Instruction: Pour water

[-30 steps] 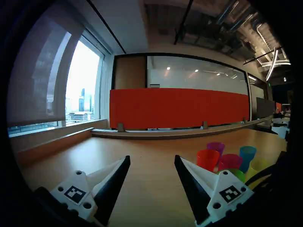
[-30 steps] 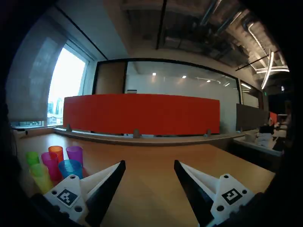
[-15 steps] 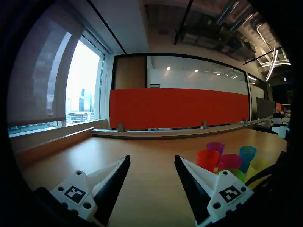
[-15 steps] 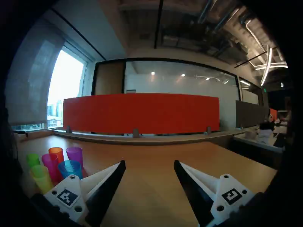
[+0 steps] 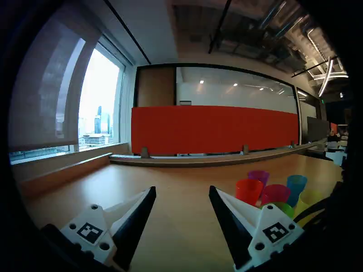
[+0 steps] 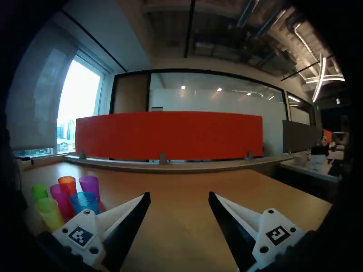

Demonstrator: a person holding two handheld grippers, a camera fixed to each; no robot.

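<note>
At the table (image 5: 181,231), left gripper (image 5: 181,187) and right gripper (image 6: 179,194) spread empty jaws wide.

No words, numbers or brands can be read. The only printed marks are square black-and-white code tags (image 5: 89,232), one on each finger of the left gripper (image 5: 182,188) and of the right gripper (image 6: 179,194). Each bears a block pattern, with no letters or digits.

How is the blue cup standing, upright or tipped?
Upright: the blue cup stands on the table, its rim on top.
</note>
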